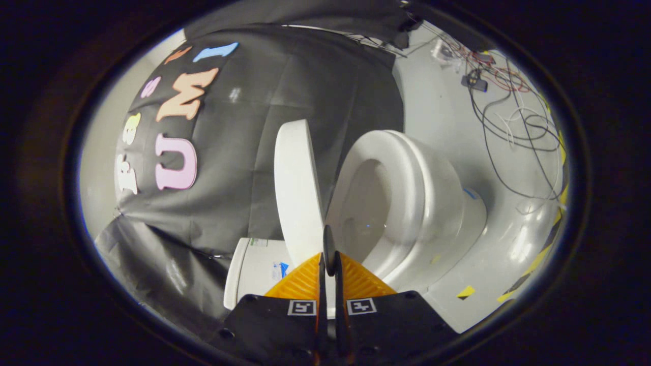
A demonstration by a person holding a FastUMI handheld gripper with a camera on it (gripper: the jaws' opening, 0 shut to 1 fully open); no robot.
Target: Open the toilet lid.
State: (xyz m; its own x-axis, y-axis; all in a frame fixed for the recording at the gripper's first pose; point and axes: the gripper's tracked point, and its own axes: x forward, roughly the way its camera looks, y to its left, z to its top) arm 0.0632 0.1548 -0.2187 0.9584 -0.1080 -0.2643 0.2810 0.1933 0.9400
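Note:
The view is rolled on its side. A white toilet stands against the black cloth wall. Its lid [297, 188] is raised well off the seat [402, 168] and leans toward the tank [254, 269]. The open bowl [366, 213] shows between lid and seat. My gripper [329, 254] is shut, its fingers pressed together with nothing seen between them. The fingertips sit right at the lid's near edge, in the gap between lid and seat. Whether they touch the lid is hidden by the fingers.
The grey floor [508, 244] beyond the toilet carries yellow-and-black tape marks [465, 291]. A tangle of loose cables [513, 117] lies further out on it. The black cloth wall [244, 152] hangs close behind the tank.

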